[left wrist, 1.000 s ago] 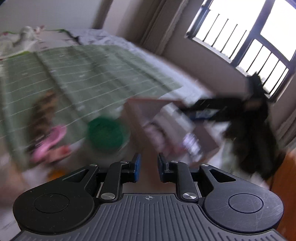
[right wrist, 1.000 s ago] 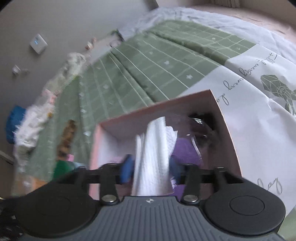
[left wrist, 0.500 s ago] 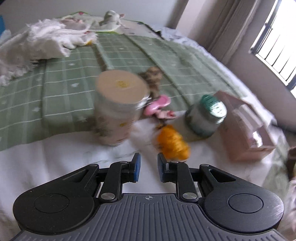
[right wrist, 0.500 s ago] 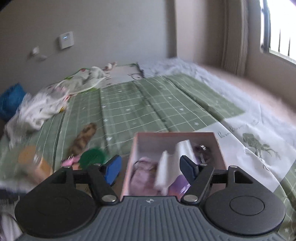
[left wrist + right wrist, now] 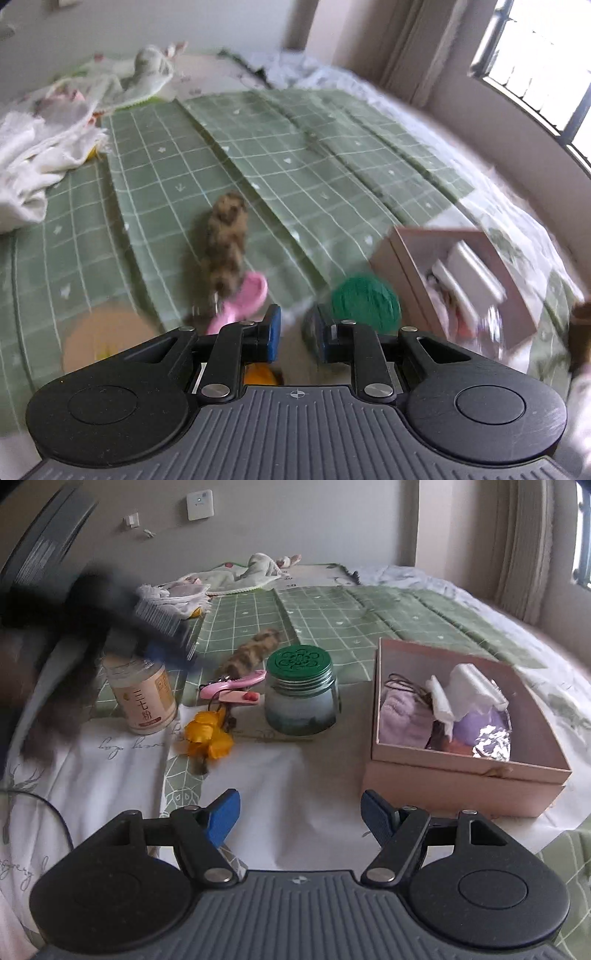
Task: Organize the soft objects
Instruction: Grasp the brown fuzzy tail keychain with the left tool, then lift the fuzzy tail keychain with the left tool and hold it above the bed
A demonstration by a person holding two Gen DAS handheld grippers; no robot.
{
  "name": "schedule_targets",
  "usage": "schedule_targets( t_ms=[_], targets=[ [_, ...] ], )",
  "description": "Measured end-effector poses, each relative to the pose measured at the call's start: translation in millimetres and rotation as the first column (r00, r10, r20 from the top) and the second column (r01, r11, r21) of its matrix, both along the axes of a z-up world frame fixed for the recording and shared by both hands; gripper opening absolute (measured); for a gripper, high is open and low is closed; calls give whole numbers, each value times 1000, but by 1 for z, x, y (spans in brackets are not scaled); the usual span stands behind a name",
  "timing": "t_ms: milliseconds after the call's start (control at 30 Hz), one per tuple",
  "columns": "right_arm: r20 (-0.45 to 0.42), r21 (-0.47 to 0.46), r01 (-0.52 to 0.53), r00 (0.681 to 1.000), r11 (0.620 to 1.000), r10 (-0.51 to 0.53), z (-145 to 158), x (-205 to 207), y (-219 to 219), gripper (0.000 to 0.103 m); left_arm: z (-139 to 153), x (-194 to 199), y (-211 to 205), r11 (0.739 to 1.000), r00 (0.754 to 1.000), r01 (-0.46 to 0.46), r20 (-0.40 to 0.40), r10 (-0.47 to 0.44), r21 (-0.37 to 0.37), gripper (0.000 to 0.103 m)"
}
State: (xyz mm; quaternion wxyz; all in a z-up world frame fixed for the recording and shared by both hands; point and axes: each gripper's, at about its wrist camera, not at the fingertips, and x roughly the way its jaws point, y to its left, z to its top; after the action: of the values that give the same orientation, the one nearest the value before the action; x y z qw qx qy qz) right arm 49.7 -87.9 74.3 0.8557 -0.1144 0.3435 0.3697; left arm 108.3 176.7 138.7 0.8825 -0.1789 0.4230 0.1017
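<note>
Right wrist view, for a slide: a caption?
Open right gripper faces a pink box of soft items, green-lidded jar and yellow plush on the bed.

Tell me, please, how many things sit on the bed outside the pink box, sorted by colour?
Green: 1, the lidded jar
Cream: 1, the bottle
Orange: 1, the soft toy
Pink: 2, the clip and the tag
Brown: 1, the furry tail
Total: 6
</note>
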Motion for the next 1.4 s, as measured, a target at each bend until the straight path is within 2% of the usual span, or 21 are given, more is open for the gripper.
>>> schedule_targets(
  t_ms=[67, 133, 300, 400, 467, 500, 600, 733, 833, 967, 1033, 1100, 1167, 1267, 1333, 1400],
  targets=[
    [-5, -2, 11, 1000, 1000, -11, 0, 2, 1, 73, -1, 35, 26, 996, 996, -57, -72, 52, -69, 22],
    [-26, 15, 21, 999, 1000, -20, 1, 8, 0, 73, -12, 64, 47, 991, 989, -109, -109, 100, -83, 22],
    [-92, 74, 32, 995, 997, -25, 5, 19, -9, 73, -57, 109, 62, 994, 960, -102, -258, 105, 27, 22],
    [-130, 94, 17, 992, 995, -5, 5, 23, -8, 73, -76, 120, 64, 990, 948, -104, -291, 128, 98, 22],
    [-147, 102, 3, 989, 995, 12, 4, 24, -7, 73, -86, 125, 63, 990, 945, -95, -304, 122, 101, 23],
    [-148, 103, -5, 989, 995, 21, 5, 23, -6, 73, -92, 127, 60, 993, 937, -73, -336, 100, 90, 27],
    [-133, 95, -13, 991, 995, 26, 4, 21, -3, 73, -93, 127, 38, 992, 911, 67, -413, -16, 111, 25],
    [-145, 87, 6, 989, 996, 7, 1, 25, -3, 73, -90, 103, 14, 985, 863, 170, -485, -138, 21, 21],
    [-162, 76, 20, 987, 997, -7, -3, 29, -2, 73, -88, 71, -1, 980, 849, 197, -495, -186, -31, 23],
    [-185, 60, -26, 982, 998, 36, -10, 25, 4, 73, -83, 17, -9, 978, 873, 139, -448, -195, -155, 22],
    [-201, 47, -88, 975, 995, 96, -16, 18, 11, 73, -79, -17, -14, 972, 900, 135, -387, -202, -192, 21],
    [-178, 11, -144, 973, 989, 144, -22, 7, 20, 73, -78, -56, -18, 968, 925, 140, -322, -204, -209, 19],
    [-128, -40, -180, 976, 983, 174, -27, -3, 28, 73, -78, -95, -14, 971, 947, 127, -268, -179, -200, 18],
    [-49, -94, -176, 984, 980, 172, -34, -12, 36, 73, -76, -146, 0, 990, 978, 27, -200, -54, -135, 18],
    [-13, -111, -167, 986, 980, 167, -36, -16, 38, 73, -78, -175, 14, 994, 985, -60, -166, 44, -95, 18],
    [0, -117, -168, 986, 979, 169, -37, -17, 38, 73, -82, -196, 26, 986, 982, -135, -145, 120, -96, 17]
  ],
)
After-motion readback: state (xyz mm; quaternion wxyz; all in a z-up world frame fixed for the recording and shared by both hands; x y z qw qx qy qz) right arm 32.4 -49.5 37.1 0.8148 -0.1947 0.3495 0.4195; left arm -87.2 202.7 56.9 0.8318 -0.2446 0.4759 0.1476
